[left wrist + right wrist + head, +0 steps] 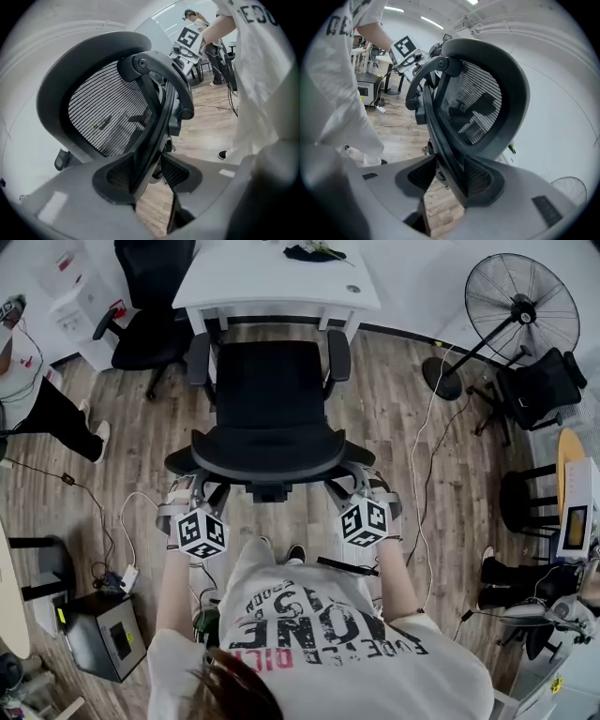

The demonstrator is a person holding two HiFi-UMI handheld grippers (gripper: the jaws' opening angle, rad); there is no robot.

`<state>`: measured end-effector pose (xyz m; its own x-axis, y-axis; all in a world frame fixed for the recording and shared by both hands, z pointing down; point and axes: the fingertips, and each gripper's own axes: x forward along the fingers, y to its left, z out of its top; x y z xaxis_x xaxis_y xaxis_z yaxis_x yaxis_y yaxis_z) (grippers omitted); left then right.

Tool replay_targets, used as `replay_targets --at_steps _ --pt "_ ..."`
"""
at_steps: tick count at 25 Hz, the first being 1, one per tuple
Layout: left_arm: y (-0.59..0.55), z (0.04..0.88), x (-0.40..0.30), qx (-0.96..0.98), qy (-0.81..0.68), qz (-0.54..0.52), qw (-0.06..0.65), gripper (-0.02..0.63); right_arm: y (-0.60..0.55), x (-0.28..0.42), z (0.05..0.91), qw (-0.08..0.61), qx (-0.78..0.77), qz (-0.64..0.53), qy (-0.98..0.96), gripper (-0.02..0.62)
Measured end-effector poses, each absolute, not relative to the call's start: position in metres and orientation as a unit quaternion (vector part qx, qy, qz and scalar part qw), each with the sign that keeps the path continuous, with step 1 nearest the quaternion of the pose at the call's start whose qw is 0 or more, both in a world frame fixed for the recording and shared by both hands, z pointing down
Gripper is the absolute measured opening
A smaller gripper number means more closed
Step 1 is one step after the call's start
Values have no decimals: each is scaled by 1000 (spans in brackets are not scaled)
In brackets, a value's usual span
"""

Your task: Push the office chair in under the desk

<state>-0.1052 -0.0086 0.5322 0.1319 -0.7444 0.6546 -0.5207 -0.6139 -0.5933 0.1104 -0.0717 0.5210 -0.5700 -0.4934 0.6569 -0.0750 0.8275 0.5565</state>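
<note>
Black mesh office chair [267, 409] stands on wood floor [422, 484], facing the white desk [272, 282]; seat front near the desk edge, not yet under.

Head view: left gripper [202, 491] and right gripper [361, 486] sit at the two ends of the backrest [267, 451].

Left gripper view: left gripper [150, 171] has jaws spread, straddling the backrest frame [154, 117], not clamped.

Right gripper view: right gripper [447, 176] does likewise, jaws apart round the frame [440, 126], which leans on one pad.

Likely best: push both sides evenly and slowly so the chair rolls straight. The armrests [199, 357] look close to the desk's width.
</note>
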Motion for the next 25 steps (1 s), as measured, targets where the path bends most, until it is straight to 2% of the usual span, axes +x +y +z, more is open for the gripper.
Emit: replay_targets --at_steps 25 --pt "-34 534 -200 -783 370 -477 147 184 -61 24 523 451 238 -197 -838 175"
